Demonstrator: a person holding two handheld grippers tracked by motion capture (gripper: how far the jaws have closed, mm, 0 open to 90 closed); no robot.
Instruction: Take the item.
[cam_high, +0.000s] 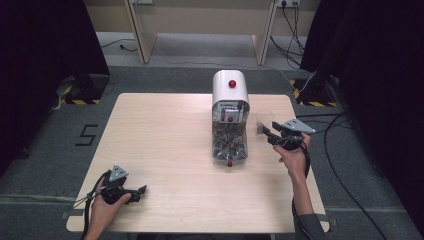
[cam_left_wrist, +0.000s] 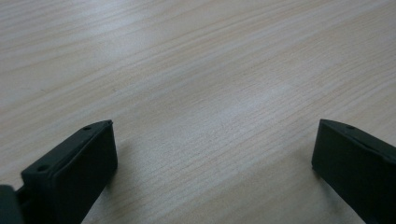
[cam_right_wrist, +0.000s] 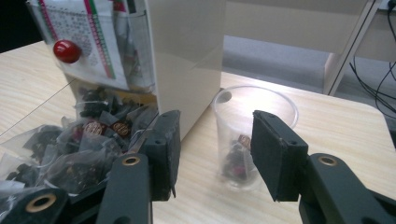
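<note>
A white dispenser box (cam_high: 230, 90) with red knobs stands at the table's middle back. Its clear front bin (cam_high: 229, 142) is packed with dark sachets (cam_right_wrist: 70, 149). Just right of the box (cam_right_wrist: 187, 56) stands a clear plastic cup (cam_high: 264, 120) with a dark sachet at its bottom (cam_right_wrist: 236, 156). My right gripper (cam_high: 267, 134) is open, its jaws pointing at the cup (cam_right_wrist: 233, 107), which shows in the gap between them (cam_right_wrist: 215, 126) with neither pad pressing on it. Low over the front left of the table, my left gripper (cam_high: 142, 192) is open with only bare wood between its jaws (cam_left_wrist: 215, 126).
The light wooden table (cam_high: 165, 130) stands on grey carpet. Cables (cam_high: 330, 145) run along the floor at the right. Wooden furniture legs (cam_high: 140, 35) stand beyond the far edge, with dark curtains on both sides.
</note>
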